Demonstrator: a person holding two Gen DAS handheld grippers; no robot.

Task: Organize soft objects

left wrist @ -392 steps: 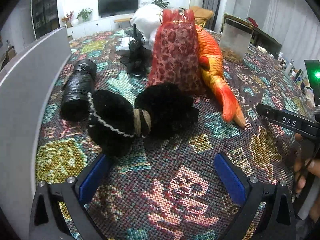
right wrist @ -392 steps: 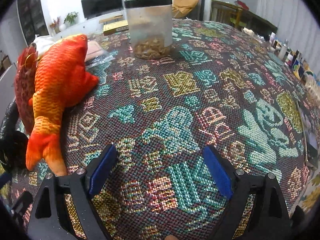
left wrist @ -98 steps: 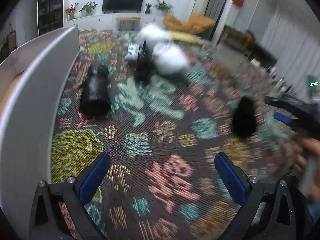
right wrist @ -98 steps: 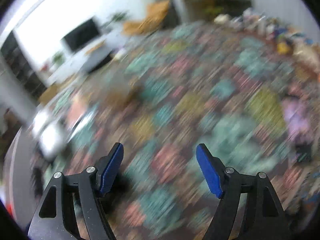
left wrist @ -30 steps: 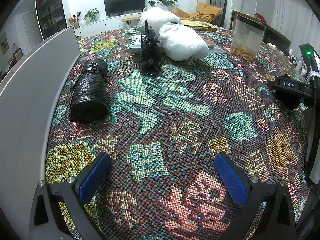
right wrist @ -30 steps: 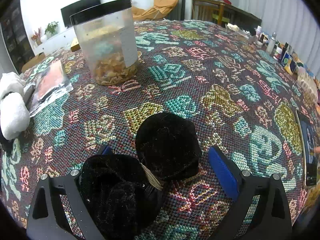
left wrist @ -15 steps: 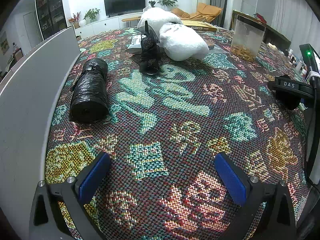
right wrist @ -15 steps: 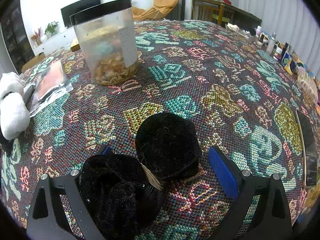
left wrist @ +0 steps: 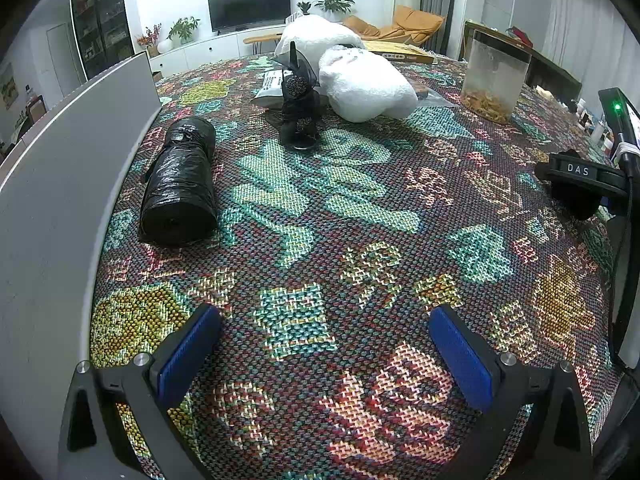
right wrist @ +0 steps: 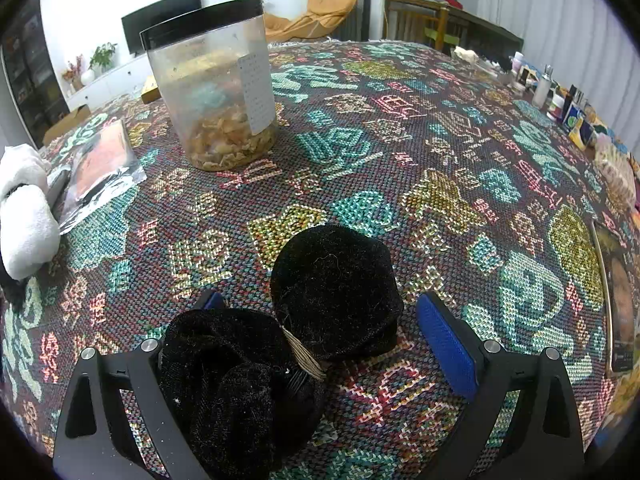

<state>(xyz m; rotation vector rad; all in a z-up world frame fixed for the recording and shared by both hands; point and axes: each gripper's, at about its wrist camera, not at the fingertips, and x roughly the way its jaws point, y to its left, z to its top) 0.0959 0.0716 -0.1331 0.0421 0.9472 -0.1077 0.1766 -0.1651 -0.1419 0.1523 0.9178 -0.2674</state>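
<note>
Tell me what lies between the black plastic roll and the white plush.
In the left wrist view, a small black glittery ornament stands on the patterned cloth between the black plastic roll and the white plush.

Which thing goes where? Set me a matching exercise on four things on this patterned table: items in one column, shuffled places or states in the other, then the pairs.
Things:
1. black fuzzy bow-shaped plush
2. roll of black plastic bags
3. clear plastic jar with black lid
4. white fluffy plush

Places or states:
A. lies alongside the grey panel
B. holds tan dried pieces
C. sits between the fingers of the open right gripper
D. lies beside the small black glittery ornament

Pairs: 1-C, 2-A, 3-B, 4-D
</note>
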